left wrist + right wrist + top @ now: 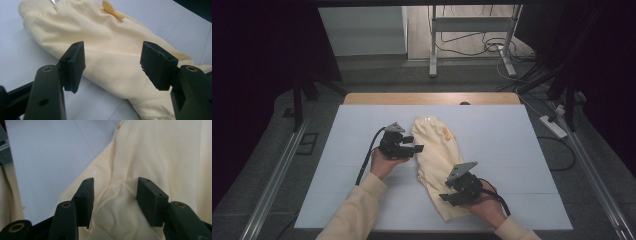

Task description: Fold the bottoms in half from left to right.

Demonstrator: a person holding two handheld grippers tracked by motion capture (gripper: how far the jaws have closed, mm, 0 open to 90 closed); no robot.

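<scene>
A pale yellow garment lies folded lengthwise on the white board, its ribbed end at the far side. My left gripper is at the garment's left edge, about halfway along it. In the left gripper view that gripper stands open just short of the cloth, with nothing between its pads. My right gripper hangs low over the garment's near end. In the right gripper view its jaws stand apart over a raised fold of fabric beside a small button; the pads do not press on it.
The board lies on a wooden table. Beyond it are the legs of a metal stand and loose cables on the floor. A power strip lies to the right. Bare board stretches on both sides of the garment.
</scene>
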